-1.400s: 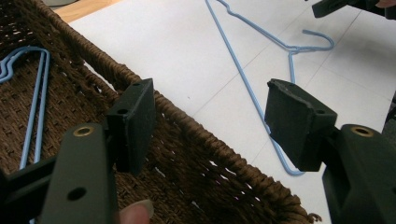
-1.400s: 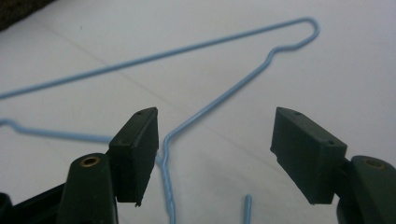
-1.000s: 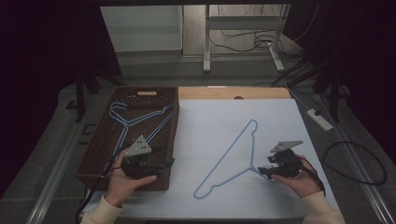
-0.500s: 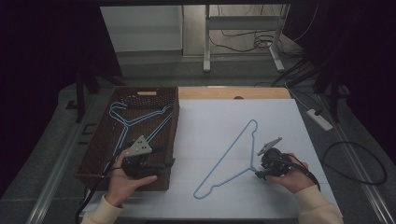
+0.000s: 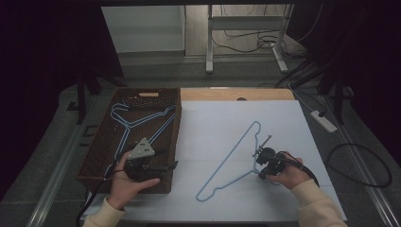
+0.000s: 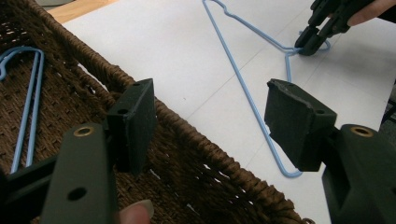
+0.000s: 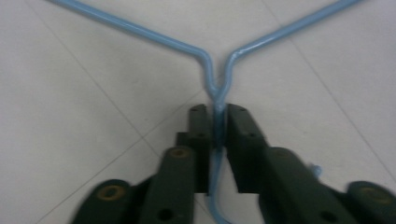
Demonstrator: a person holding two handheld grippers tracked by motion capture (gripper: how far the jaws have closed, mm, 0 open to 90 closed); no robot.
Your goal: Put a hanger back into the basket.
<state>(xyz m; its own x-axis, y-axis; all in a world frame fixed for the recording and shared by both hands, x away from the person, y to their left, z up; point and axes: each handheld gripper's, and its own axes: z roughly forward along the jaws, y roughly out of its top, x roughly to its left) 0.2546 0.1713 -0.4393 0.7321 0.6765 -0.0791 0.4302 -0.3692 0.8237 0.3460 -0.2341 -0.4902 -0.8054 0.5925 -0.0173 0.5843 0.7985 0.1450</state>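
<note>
A light-blue wire hanger (image 5: 225, 161) lies flat on the white sheet (image 5: 213, 118). My right gripper (image 5: 260, 164) has just been closing and is now shut on the hanger's twisted neck (image 7: 208, 60), the wire pinched between its pads (image 7: 217, 114). The left gripper view shows that same grip farther off (image 6: 308, 44), with the hanger (image 6: 246, 95) running toward it. My left gripper (image 5: 171, 165) hovers open and holding nothing over the near right rim of the brown wicker basket (image 5: 94, 156), its jaws wide apart (image 6: 210, 121). A second blue hanger (image 5: 142, 120) lies inside the basket (image 6: 187, 135).
A wooden table edge (image 5: 236, 93) shows beyond the sheet. On the floor to the right lie a power strip (image 5: 324, 120) and a looped cable (image 5: 359, 165). Metal frame legs (image 5: 208, 42) stand behind the table.
My right gripper has slid left along the sheet to the hanger's neck and closed on it. The left gripper and the basket have stayed put.
</note>
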